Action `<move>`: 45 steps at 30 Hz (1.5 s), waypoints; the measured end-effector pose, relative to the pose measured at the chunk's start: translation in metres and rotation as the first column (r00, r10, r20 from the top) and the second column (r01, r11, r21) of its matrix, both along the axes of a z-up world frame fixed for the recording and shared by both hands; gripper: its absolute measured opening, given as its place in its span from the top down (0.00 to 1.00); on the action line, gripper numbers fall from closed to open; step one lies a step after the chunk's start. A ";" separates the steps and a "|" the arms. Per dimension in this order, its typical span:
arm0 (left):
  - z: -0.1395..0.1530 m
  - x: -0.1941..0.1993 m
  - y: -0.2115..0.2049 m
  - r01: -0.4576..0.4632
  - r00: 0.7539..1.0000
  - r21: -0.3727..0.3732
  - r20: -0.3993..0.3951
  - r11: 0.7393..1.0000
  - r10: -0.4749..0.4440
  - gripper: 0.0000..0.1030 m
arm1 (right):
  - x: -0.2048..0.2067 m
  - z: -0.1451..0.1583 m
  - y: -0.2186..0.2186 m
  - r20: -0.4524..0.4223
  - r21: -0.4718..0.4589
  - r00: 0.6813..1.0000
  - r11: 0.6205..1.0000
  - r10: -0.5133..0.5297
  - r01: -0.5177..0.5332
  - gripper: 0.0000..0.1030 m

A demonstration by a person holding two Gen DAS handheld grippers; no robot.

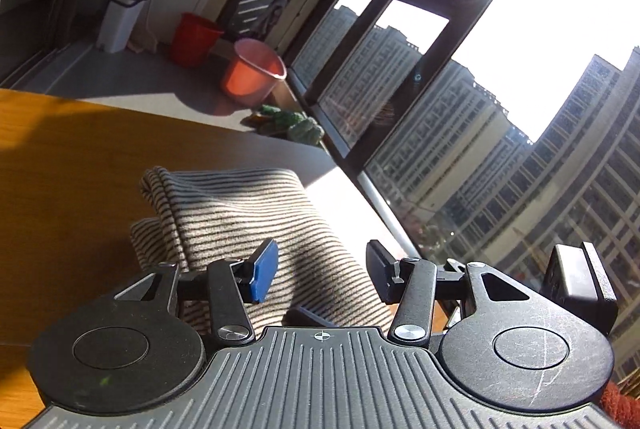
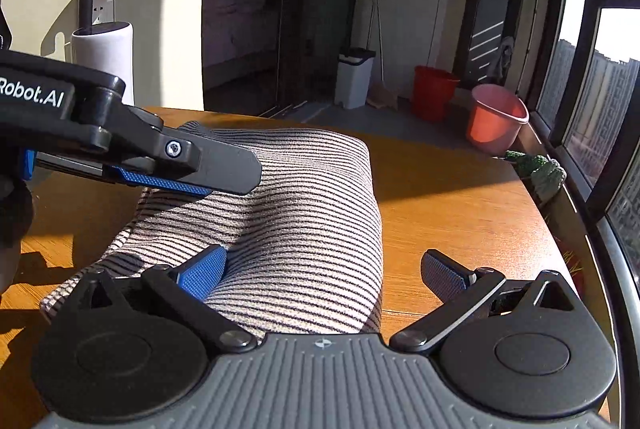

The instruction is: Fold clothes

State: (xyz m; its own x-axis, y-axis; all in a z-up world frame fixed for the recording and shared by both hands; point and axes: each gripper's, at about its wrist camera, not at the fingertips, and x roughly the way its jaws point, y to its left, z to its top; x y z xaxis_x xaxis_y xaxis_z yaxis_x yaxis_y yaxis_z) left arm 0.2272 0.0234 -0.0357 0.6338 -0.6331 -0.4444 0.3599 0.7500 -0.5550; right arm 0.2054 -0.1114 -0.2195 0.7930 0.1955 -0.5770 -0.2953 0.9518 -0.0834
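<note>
Both grippers hang over the folded striped sweater (image 2: pixel 288 225) on the wooden table (image 2: pixel 460 205), the left gripper (image 2: pixel 224 177) partly open and gripping nothing, the right gripper (image 2: pixel 324 273) spread wide and empty, likely letting the fold settle.

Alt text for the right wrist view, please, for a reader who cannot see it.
A folded striped garment lies on a wooden table, with the right gripper open above its near edge and gripping nothing. The left gripper reaches in from the left over the cloth; two buckets stand by the window.
</note>
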 end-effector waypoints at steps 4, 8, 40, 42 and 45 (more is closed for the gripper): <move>-0.019 0.010 0.009 -0.014 0.998 -0.032 -0.063 0.999 0.012 0.55 | -0.003 -0.002 -0.003 0.007 0.022 1.000 1.000 -0.020 0.020 0.00; -0.022 0.003 0.010 -0.008 0.999 -0.013 -0.048 1.000 0.007 0.55 | 0.001 -0.006 -0.014 -0.041 0.114 0.999 0.993 -0.023 0.027 0.00; -0.027 -0.024 0.075 -0.227 0.972 0.132 -0.031 0.965 0.233 0.41 | 0.065 -0.013 0.016 -0.096 0.342 0.961 0.915 0.260 -0.213 0.25; -0.025 -0.015 0.098 -0.282 0.958 0.151 -0.013 0.948 0.287 0.40 | 0.086 -0.013 0.043 -0.089 0.335 0.951 0.908 0.296 -0.252 0.25; -0.023 -0.002 0.129 -0.362 0.931 0.166 0.007 0.917 0.366 0.38 | 0.116 -0.014 0.081 -0.089 0.341 0.937 0.895 0.336 -0.289 0.25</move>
